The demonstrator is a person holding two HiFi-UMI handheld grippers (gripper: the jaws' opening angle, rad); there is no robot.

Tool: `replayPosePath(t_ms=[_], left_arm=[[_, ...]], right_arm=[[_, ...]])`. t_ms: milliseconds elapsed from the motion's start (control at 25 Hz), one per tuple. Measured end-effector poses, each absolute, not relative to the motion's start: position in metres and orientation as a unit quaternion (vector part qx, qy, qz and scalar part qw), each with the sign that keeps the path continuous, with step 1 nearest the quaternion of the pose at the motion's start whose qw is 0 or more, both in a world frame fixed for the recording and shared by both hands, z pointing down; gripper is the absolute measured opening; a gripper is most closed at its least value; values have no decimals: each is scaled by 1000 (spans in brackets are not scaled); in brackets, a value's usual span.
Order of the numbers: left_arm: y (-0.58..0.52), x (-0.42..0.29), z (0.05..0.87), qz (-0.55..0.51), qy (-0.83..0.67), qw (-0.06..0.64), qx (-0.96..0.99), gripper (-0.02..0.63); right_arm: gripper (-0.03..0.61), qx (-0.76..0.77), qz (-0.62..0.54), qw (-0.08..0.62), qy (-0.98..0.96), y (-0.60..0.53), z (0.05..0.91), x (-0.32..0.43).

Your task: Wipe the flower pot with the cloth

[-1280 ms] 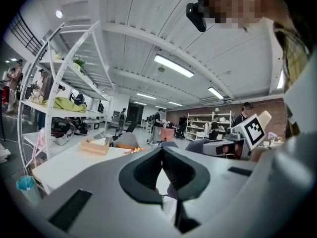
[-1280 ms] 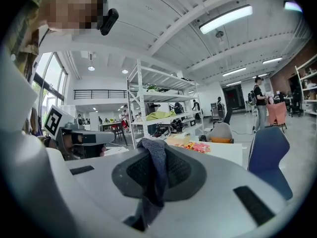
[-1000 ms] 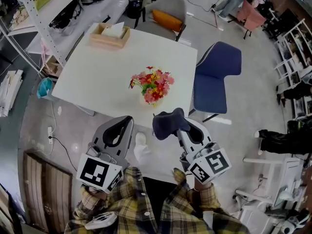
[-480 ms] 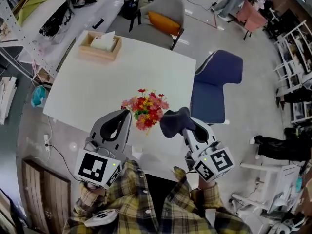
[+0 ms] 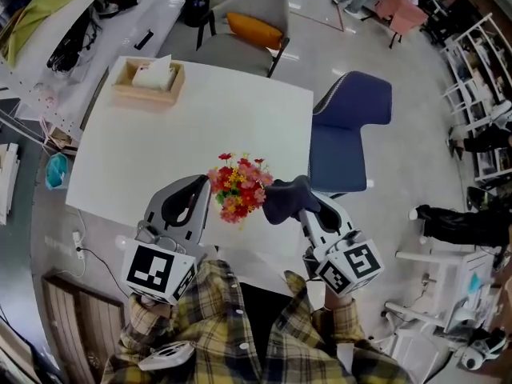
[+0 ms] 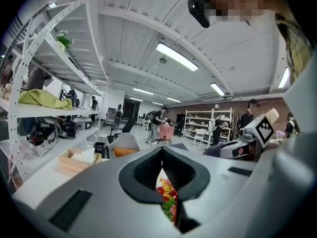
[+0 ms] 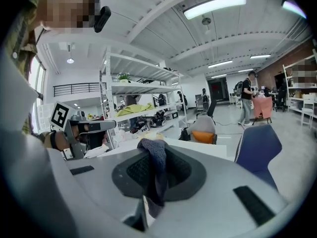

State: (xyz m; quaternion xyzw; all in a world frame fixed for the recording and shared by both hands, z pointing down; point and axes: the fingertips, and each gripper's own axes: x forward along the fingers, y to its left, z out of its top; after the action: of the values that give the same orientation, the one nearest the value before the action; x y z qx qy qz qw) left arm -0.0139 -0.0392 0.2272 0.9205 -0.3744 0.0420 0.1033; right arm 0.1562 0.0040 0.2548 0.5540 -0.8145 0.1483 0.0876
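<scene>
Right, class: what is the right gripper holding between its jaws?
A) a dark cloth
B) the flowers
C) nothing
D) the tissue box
A: the right gripper is shut on a dark cloth, which bunches at its tips and hangs between the jaws.

White square table (image 5: 160, 150). At its far left corner, a wooden tissue box (image 5: 148, 82); near the front edge, right of middle, a flower pot (image 5: 238, 190) with red, pink and yellow blooms. Grey floor (image 5: 384, 166) beneath, bearing a blue chair (image 5: 348, 126) at the right and a grey chair (image 5: 248, 10) with an orange cushion (image 5: 254, 30) beyond.
</scene>
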Motion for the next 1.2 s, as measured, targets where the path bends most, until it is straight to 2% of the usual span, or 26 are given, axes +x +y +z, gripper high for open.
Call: replayPosePath(t_ms=[1000,1200], left_arm=[[3,-14,404,164,-302,207,916,13],[5,-5,438,165,-274,208,924,131]], right_arm=[[17,549,260,127,-784,-11,395,159],[17,543,269,127,-785,-11,411,158]])
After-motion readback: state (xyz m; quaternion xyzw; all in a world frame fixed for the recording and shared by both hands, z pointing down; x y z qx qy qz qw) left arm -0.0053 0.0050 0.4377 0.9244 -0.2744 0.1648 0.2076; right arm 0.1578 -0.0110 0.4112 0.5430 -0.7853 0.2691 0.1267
